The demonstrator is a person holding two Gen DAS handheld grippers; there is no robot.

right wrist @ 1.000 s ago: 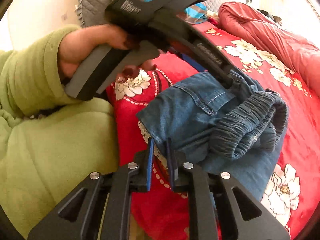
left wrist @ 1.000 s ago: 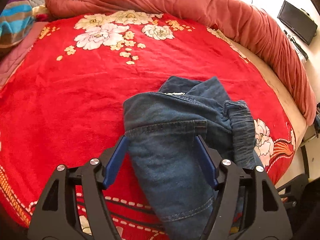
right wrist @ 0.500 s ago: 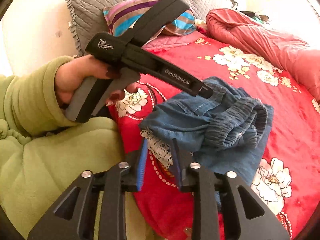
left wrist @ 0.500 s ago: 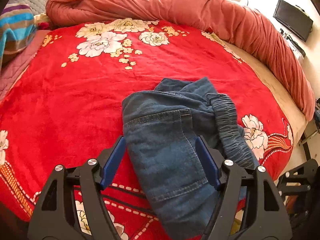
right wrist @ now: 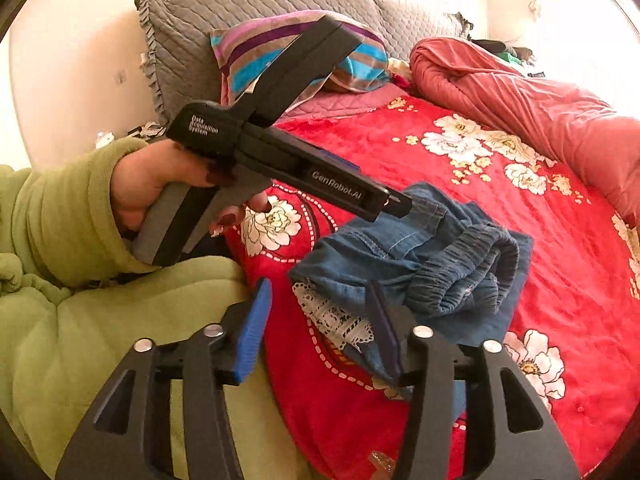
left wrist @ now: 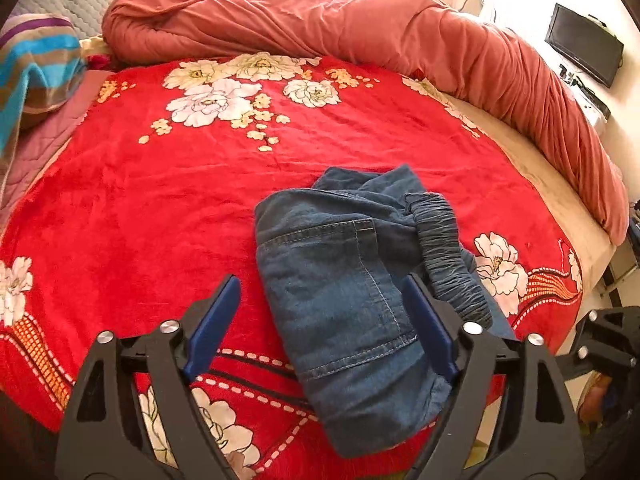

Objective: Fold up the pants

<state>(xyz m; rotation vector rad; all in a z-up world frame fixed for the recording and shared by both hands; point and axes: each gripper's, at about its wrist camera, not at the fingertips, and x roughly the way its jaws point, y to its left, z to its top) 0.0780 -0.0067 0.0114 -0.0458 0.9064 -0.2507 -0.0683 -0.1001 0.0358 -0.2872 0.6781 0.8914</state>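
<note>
The blue denim pants (left wrist: 340, 300) lie folded in a compact bundle on the red floral blanket (left wrist: 160, 208), elastic waistband (left wrist: 444, 252) on the right. My left gripper (left wrist: 322, 316) hovers over the near end of the bundle, its jaws opening wide and its blue pads (left wrist: 216, 320) clear of the cloth. In the right wrist view, my right gripper (right wrist: 320, 320) has its jaws opening, with the pants' lace-trimmed edge (right wrist: 332, 320) lying loose between them. A hand in a green sleeve (right wrist: 64, 216) holds the left gripper (right wrist: 394, 204) above the pants (right wrist: 440, 264).
A rolled salmon duvet (left wrist: 400, 40) runs along the bed's far and right sides. A striped pillow (right wrist: 304, 52) and a grey quilted pillow (right wrist: 192, 40) sit at the headboard. A dark screen (left wrist: 584, 52) stands beyond the bed. The person's green clothing (right wrist: 80, 340) fills the near left.
Both grippers have risen and drawn back from the pants. The right jaws, nearly closed at the pants' edge, have spread apart. The left jaws widened too.
</note>
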